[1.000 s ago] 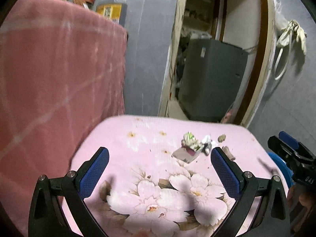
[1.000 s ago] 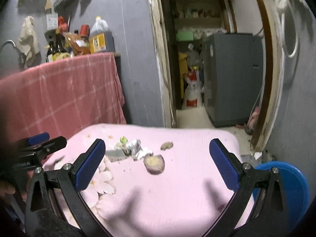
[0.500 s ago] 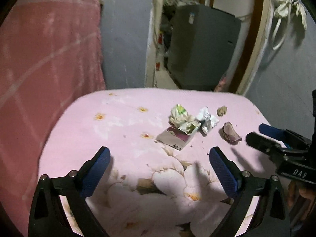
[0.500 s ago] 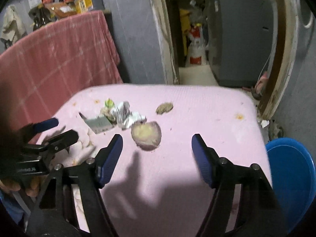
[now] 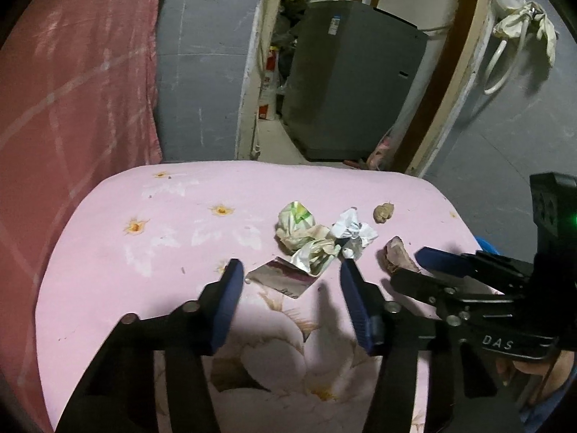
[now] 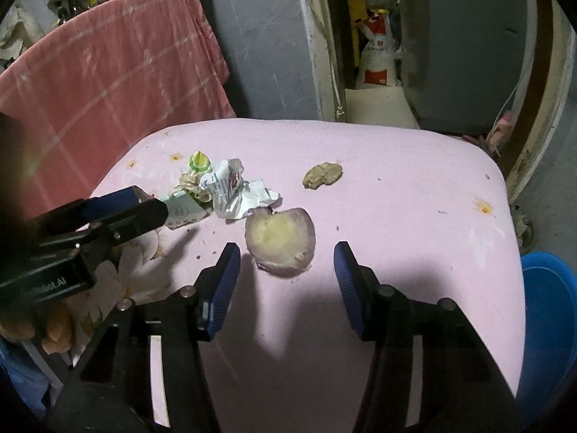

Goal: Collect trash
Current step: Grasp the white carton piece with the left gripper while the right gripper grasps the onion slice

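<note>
My left gripper [image 5: 290,278] hangs over the pink flowered surface [image 5: 173,223], fingers [image 5: 225,303] spread apart, nothing between them. Just past the tips lies a flattened carton [image 5: 283,279], with a crumpled green-and-cream wrapper [image 5: 301,232] touching its far edge. A white crumpled paper [image 5: 351,231] sits right of the wrapper, touching it. A small brown lump [image 5: 383,212] lies further right and farther back, apart from the pile.

My right gripper [image 6: 286,269] also has its fingers [image 6: 223,288] released, wide, holding nothing. A peel-like piece with a yellowish inner face and purple rim [image 6: 279,240] lies on the surface just beyond the tips, roughly centred between them, not touched. In the left wrist view the same peel [image 5: 398,258] shows just beside the right gripper's tip.

A blue bin [image 6: 548,310] stands at the right edge of the surface, lower down. A red checked cloth [image 6: 108,72] hangs at far left. A grey appliance [image 5: 346,83] stands in the doorway beyond.
</note>
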The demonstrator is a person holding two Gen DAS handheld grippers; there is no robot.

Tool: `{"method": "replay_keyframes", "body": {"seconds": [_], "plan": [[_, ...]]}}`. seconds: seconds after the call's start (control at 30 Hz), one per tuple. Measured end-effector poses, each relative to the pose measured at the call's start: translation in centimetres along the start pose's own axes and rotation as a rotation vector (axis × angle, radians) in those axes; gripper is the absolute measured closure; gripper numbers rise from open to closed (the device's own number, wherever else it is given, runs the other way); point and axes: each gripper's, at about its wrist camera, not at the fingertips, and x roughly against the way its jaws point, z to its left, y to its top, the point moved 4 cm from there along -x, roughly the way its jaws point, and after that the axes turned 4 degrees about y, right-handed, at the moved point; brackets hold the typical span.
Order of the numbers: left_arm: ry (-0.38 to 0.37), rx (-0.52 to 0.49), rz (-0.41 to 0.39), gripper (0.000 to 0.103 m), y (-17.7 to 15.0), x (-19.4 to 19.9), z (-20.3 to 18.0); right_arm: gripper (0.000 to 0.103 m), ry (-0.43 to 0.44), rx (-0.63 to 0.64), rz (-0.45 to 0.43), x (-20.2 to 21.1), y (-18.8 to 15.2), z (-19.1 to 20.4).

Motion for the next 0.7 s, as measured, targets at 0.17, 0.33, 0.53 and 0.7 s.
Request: {"method": "replay_keyframes", "body": {"seconds": [0.17, 0.33, 0.53, 0.7], "plan": [[-0.013, -0.002, 0.0, 0.066, 0.3, 0.0, -0.1, 0.058, 0.014, -0.008, 0.01, -0.6, 0.4, -0.1], [-0.025, 0.006, -0.005, 0.07, 0.2, 0.2, 0.0, 0.067, 0.018, -0.01, 0.01, -0.5, 0.3, 0.0], [-0.046, 0.009, -0.023, 0.071, -0.3, 1.2, -0.9, 0.07, 0.012, 0.019, -0.006, 0.1, 0.1, 0.0], [-0.044, 0.007, -0.025, 0.096, -0.9, 1.8, -1.4, 0.07, 0.012, 0.014, -0.063, 1.6, -0.8, 0.3]]}}
